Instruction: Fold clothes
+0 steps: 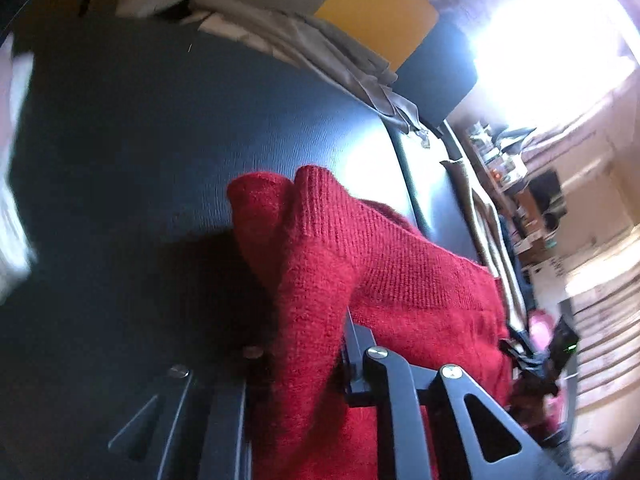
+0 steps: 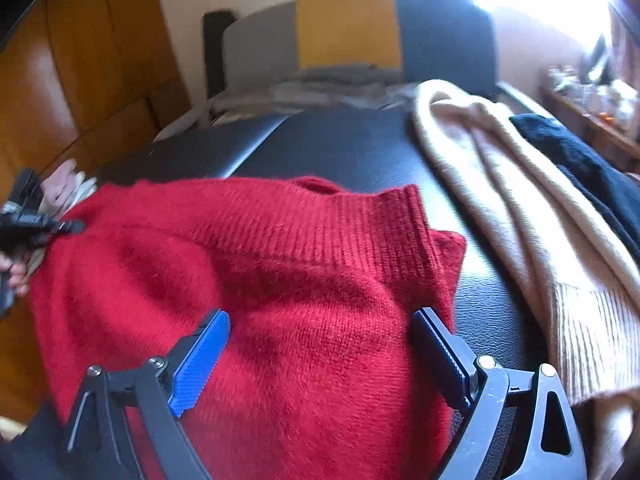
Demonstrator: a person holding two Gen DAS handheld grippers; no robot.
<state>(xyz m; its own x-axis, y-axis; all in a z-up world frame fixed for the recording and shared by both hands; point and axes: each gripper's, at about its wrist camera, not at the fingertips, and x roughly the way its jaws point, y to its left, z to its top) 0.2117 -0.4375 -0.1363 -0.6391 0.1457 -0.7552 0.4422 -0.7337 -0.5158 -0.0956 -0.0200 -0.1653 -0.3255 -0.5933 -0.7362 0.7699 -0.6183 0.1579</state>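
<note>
I've got the left gripper [image 1: 304,364] clamped on a bunched fold of the red sweater [image 2: 256,280], jaws pinched in tight on the knit. The right gripper [image 2: 320,344] has its jaws spread wide, straddling the sweater's body without gripping it, blue pads [image 2: 200,364] clear of the fabric on either side. The sweater lies heaped on the black worktop [image 2: 340,148], ribbed collar facing the far edge. A beige knit [image 2: 500,208] and a dark garment [image 2: 584,168] lie along the right edge.

Fuzzy red knit sweater [image 2: 304,280] lies on glossy, grained black leather surface [image 2: 352,144].
</note>
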